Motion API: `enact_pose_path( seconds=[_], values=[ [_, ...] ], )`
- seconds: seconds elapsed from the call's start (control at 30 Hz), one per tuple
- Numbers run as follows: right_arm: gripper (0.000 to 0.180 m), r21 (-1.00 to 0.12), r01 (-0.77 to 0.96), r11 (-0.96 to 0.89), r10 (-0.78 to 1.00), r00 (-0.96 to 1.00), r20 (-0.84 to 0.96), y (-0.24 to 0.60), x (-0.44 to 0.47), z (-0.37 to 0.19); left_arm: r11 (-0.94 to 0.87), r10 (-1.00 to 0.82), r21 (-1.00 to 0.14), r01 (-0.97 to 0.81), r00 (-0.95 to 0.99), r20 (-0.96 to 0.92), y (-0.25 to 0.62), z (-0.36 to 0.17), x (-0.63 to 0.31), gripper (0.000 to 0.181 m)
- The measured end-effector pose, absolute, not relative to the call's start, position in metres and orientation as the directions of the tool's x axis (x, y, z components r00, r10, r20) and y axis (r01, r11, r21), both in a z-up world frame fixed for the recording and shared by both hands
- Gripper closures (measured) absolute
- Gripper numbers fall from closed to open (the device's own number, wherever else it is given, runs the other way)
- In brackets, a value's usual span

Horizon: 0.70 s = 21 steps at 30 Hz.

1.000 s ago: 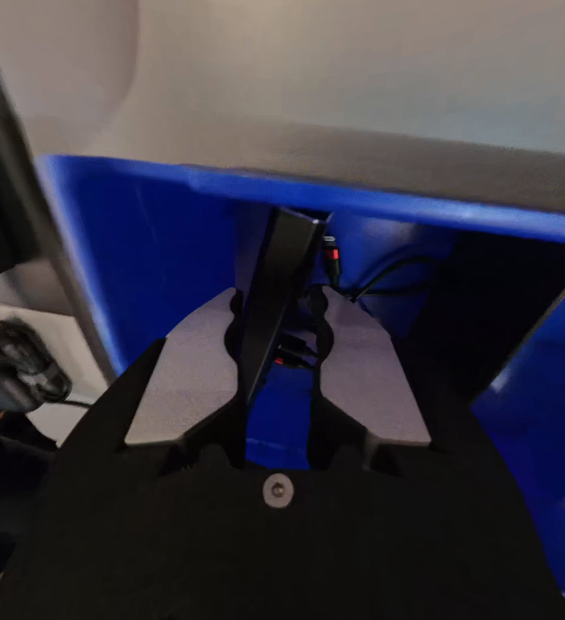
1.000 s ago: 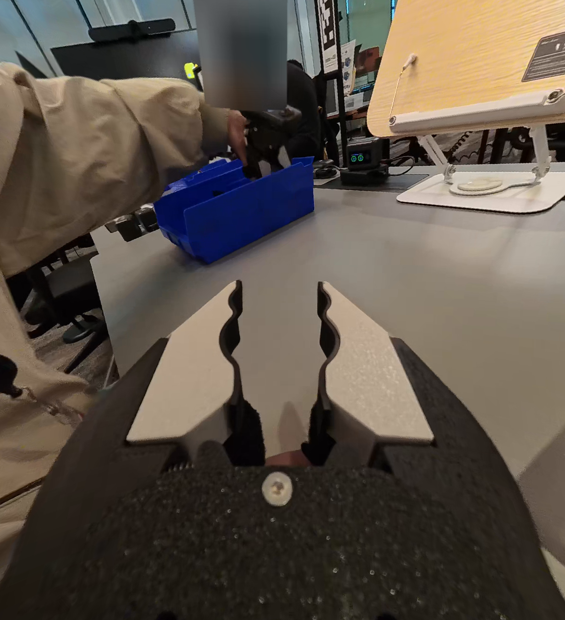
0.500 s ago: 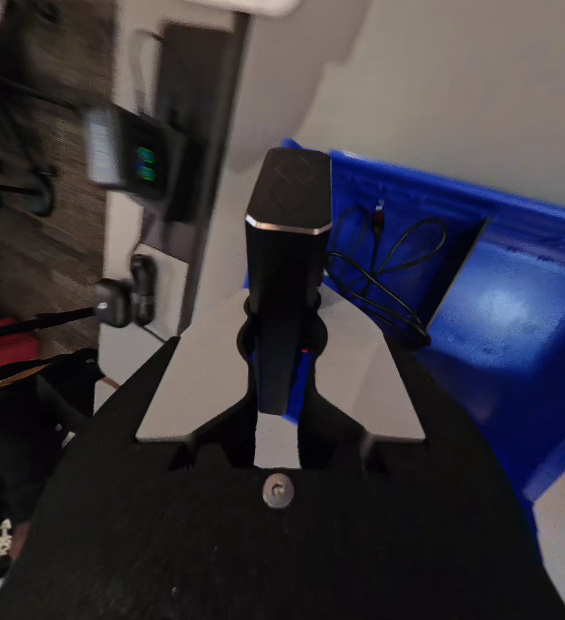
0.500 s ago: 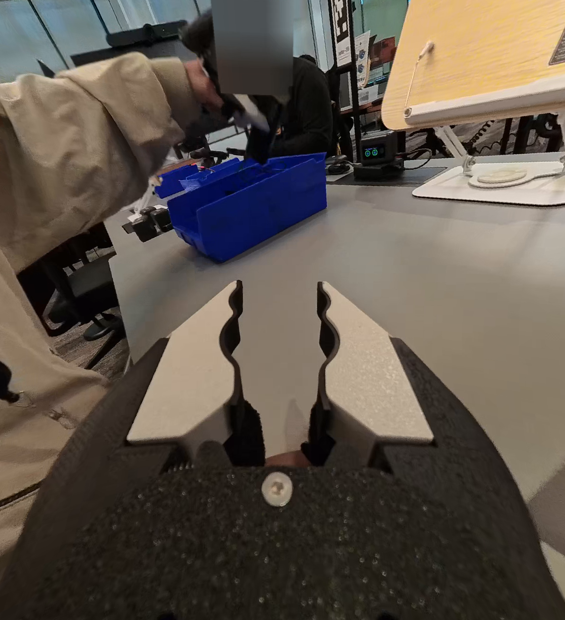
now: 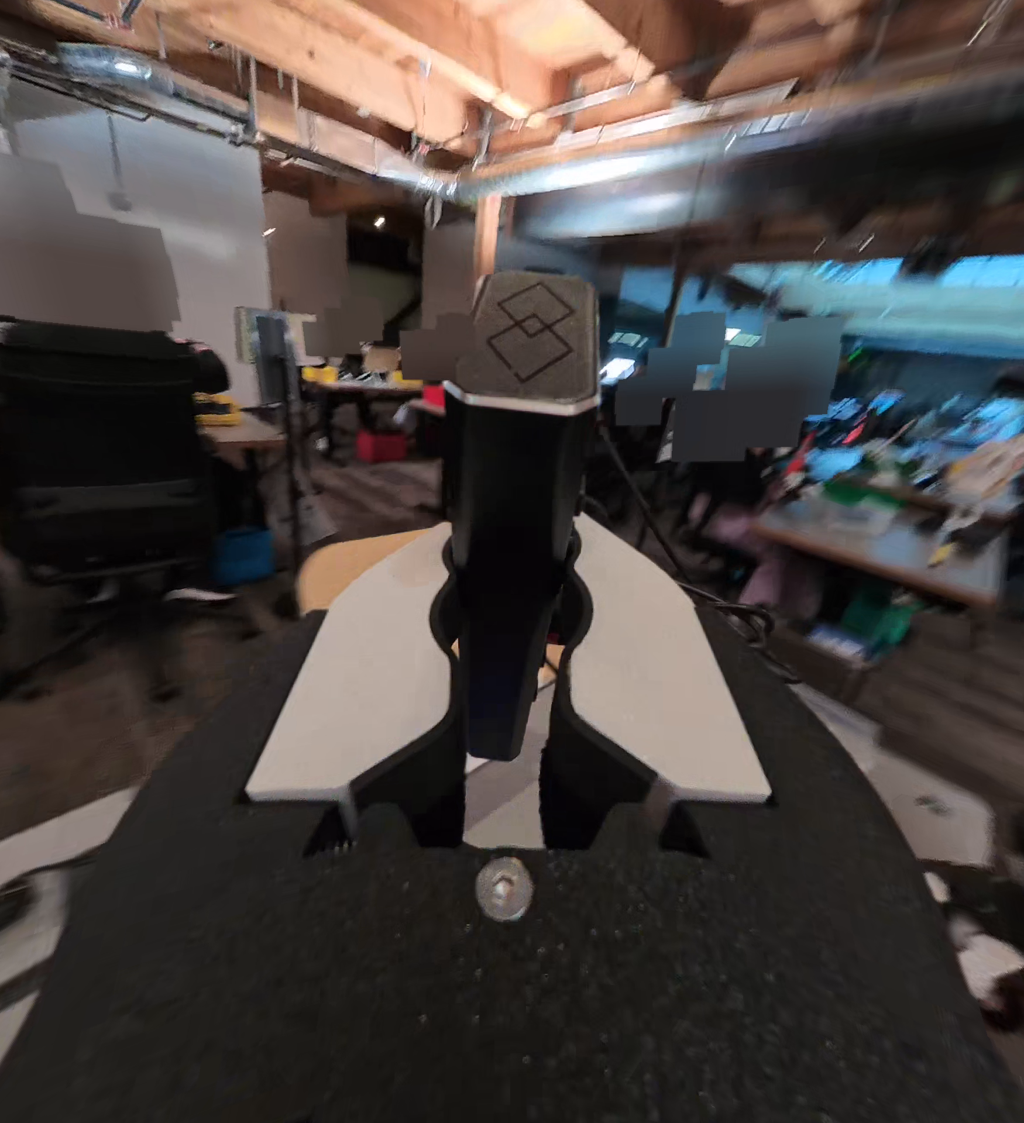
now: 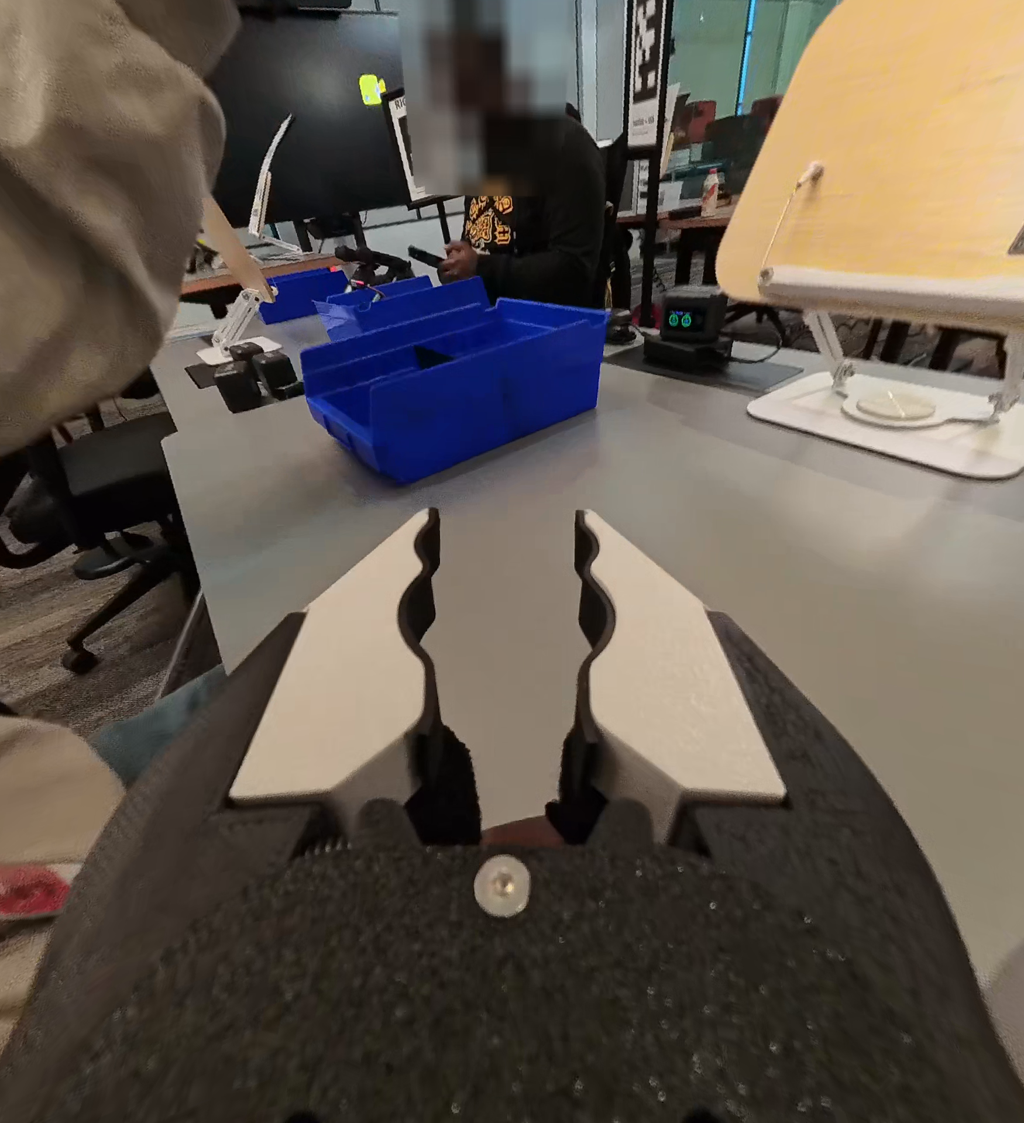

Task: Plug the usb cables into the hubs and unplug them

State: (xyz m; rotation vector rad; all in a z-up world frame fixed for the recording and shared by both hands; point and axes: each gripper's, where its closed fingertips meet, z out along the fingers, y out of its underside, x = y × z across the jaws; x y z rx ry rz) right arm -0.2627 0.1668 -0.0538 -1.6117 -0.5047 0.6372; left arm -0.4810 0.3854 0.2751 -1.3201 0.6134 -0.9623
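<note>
We see the left gripper (image 5: 509,547) clenched on the black hub (image 5: 518,486), which stands upright between its fingers. Our right gripper (image 6: 506,535) is spread, empty, near the blue bin (image 6: 467,401).

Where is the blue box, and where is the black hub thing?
blue box (image 6: 485,401), right wrist view, on its front outer wall.
black hub (image 5: 515,486), left wrist view, on its dark side face above the tongs.

You are looking across a grey table (image 6: 740,547), where a tilted wooden book stand (image 6: 898,200) is sitting on its white base, and a person in black (image 6: 534,212) is sitting behind.
</note>
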Motion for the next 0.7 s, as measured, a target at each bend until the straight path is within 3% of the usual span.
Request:
enact_pose_path(
  seconds=[0.17, 0.27, 0.33, 0.5, 0.57, 0.7],
  values=[
    [0.136, -0.989, 0.064, -0.132, 0.699, 0.713, -0.047, 0.181, -0.29, -0.028, -0.299, -0.845, -0.843, 0.447, 0.288, 0.451, 0.335, 0.195, -0.412, 0.152],
    [0.137, -0.996, 0.089, -0.014, 0.607, 0.793, 0.063, 0.201, -0.284, -0.004, -0.463, -0.781, -0.762, 0.453, 0.198, 0.592, 0.311, 0.137, -0.367, 0.152],
    [0.139, -0.993, 0.119, 0.002, 0.578, 0.81, 0.098, 0.198, -0.269, 0.012, -0.523, -0.724, -0.755, 0.395, 0.262, 0.638, 0.302, 0.096, -0.347, 0.152],
    [0.138, -0.984, 0.068, -0.164, 0.642, 0.765, -0.054, 0.173, -0.242, 0.008, -0.479, -0.706, -0.863, 0.16, 0.514, 0.487, 0.284, 0.019, -0.329, 0.152],
    [0.134, -0.984, 0.028, -0.176, 0.64, 0.763, -0.093, 0.174, -0.246, 0.005, -0.485, -0.704, -0.87, 0.089, 0.55, 0.449, 0.277, -0.002, -0.322, 0.152],
    [0.13, -0.97, 0.117, -0.213, 0.629, 0.776, -0.045, 0.19, -0.28, -0.033, -0.52, -0.712, -0.854, -0.018, 0.562, 0.422, 0.26, -0.026, -0.309, 0.15]
  ],
)
